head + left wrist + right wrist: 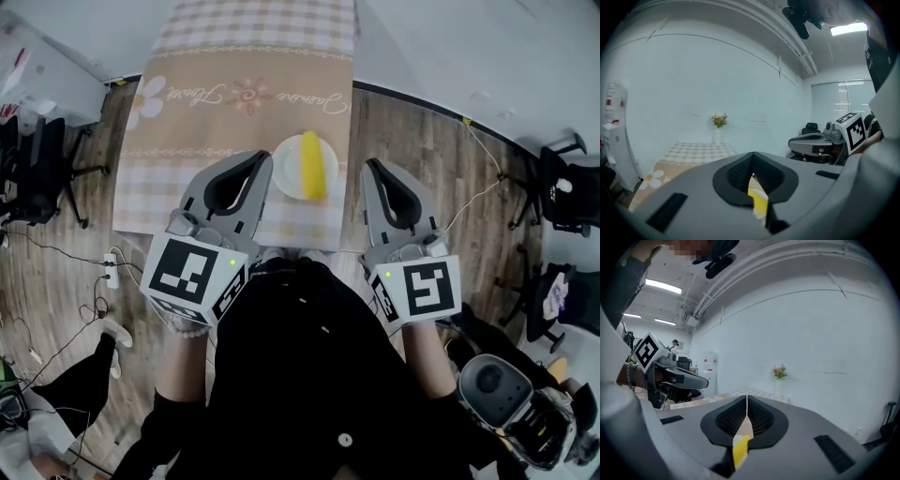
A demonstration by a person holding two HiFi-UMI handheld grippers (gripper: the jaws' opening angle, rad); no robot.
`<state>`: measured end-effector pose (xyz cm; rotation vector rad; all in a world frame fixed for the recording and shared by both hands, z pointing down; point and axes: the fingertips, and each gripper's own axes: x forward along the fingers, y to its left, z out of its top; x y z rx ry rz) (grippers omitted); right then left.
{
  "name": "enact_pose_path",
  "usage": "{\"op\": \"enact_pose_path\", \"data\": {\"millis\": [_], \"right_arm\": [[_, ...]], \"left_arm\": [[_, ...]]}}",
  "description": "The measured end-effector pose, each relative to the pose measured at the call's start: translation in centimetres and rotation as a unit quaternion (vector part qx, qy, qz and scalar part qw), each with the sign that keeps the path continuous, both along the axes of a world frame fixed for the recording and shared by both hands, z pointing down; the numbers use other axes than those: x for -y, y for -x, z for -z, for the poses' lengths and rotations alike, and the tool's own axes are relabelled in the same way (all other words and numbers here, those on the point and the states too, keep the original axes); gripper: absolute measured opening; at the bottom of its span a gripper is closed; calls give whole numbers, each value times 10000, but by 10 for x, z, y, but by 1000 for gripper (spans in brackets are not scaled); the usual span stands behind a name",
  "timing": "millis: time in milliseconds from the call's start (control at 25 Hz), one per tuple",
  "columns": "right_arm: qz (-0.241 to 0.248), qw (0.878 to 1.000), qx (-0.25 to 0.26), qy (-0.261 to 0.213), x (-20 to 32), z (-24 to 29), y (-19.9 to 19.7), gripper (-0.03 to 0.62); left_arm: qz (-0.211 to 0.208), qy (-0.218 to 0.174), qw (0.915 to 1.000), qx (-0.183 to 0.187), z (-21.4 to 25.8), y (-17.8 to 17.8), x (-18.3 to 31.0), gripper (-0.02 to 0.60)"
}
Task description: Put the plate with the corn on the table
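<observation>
Dark top [309,375] fills the near edge of the head view. Just beyond it sit the left cube [195,278] and the right cube [422,289], one at each side.

Left gripper [263,159] and right gripper [371,166] are held side by side, well apart, both pointing far.

Left gripper, own view: pads pressed together, only a thin slit below them, nothing clamped. Yellow shows through the slit, lying beyond the jaws.

Right gripper, own view: pads closed to a hairline, empty. Yellow shows past the slit here too.

The left tips hang over the near part of the table [187,122], just beside the plate's left rim. Whether they touch it, cannot tell. The right gripper sits off the table's right edge, over the wood floor [441,159].

Plate [289,178]: white, resting on the table's near right part, on the checked cloth. It lies between the two sets of tips.

Corn [312,165]: on the plate, lying lengthwise near to far, a little right of centre.

Farther along the table, the cloth has a tan band with flower print and script.

Far end of the table, by the white wall: a vase [719,123] with flowers, upright.

A black chair [42,169] stands left of the table.
</observation>
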<state>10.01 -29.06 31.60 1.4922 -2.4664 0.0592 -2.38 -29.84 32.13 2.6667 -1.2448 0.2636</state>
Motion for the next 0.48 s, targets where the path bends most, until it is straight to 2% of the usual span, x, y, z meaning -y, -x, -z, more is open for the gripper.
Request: {"op": "enact_pose_path", "data": {"millis": [480], "right_arm": [[-26,10000,-20,71,-2,-3,0,44]], "left_arm": [[-22,57,10000,-21,-1,1,0,14]]}}
